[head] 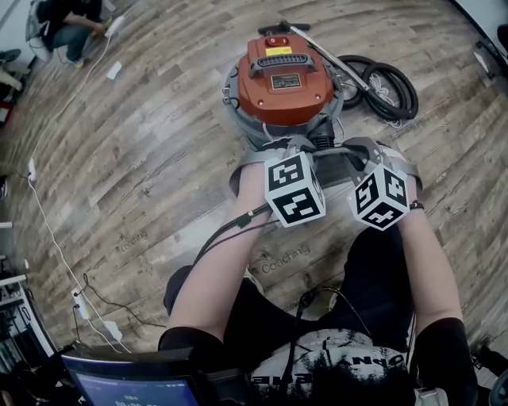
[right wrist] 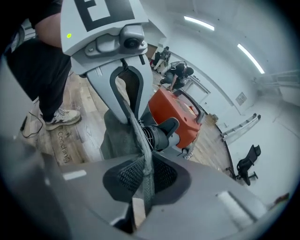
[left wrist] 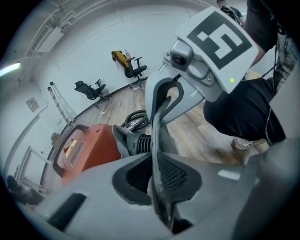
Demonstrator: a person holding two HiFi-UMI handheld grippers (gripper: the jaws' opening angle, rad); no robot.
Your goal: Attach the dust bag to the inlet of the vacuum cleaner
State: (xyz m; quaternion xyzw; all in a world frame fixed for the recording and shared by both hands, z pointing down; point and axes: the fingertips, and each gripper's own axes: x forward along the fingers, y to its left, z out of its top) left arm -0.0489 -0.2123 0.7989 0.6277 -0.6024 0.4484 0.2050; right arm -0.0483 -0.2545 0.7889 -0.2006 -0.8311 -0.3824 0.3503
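The orange vacuum cleaner [head: 284, 79] stands on the wood floor just beyond both grippers. Its black ribbed inlet [left wrist: 137, 142] [right wrist: 159, 133] points toward me. The grey dust bag [head: 321, 158] is stretched between the two grippers in front of that inlet. My left gripper [left wrist: 157, 176] is shut on the bag's edge, which runs up between its pads. My right gripper [right wrist: 145, 180] is shut on the bag's other edge, and grey cloth [right wrist: 115, 136] hangs beyond it. The marker cubes [head: 294, 189] [head: 381, 197] hide both gripper tips in the head view.
A black hose coil [head: 382, 86] lies right of the vacuum. A white cable and power strip [head: 79, 301] run along the floor at left. A person crouches at the far left [head: 67, 24]. Office chairs [left wrist: 91, 89] and a ladder [right wrist: 239, 124] stand by the walls.
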